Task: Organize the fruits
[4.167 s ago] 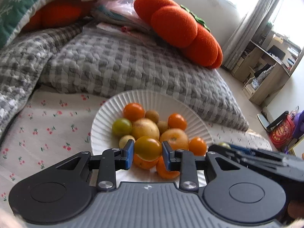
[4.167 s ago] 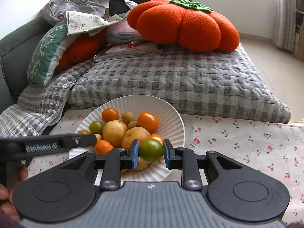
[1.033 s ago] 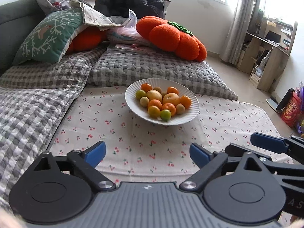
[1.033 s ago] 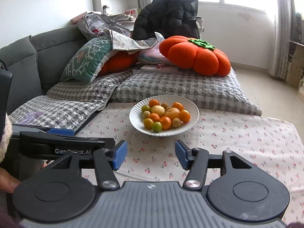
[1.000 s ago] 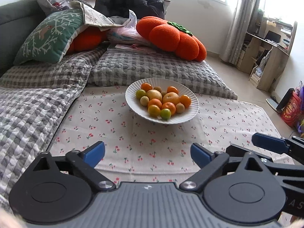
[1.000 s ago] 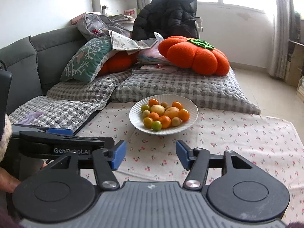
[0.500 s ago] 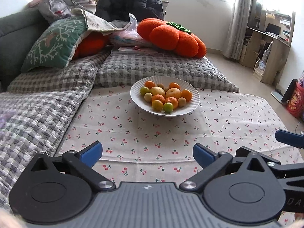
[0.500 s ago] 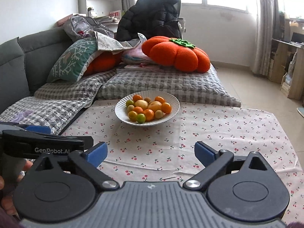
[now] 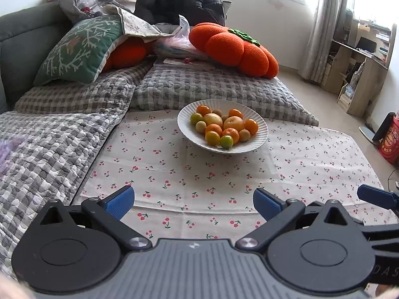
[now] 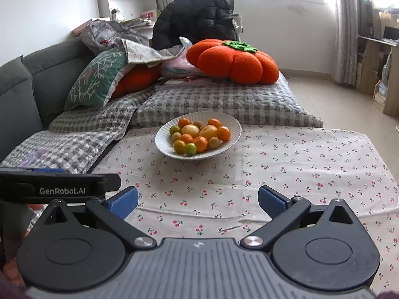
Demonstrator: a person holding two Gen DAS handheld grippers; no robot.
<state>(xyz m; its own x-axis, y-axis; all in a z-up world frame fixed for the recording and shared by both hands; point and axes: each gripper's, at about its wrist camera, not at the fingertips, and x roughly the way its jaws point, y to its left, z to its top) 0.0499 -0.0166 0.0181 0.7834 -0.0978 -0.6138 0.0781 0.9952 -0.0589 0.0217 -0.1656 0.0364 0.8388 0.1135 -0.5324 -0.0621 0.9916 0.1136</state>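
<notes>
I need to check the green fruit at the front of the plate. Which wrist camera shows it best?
The left wrist view: the green fruit looks larger there, unblocked at the near edge of the white plate. The right wrist view also shows it, clear but smaller, beside a yellow-orange fruit.

A pumpkin cushion (image 10: 234, 61) and a green pillow (image 10: 99, 79) lie on grey quilts (image 10: 219, 102) behind the cherry-print cloth (image 10: 286, 164).
</notes>
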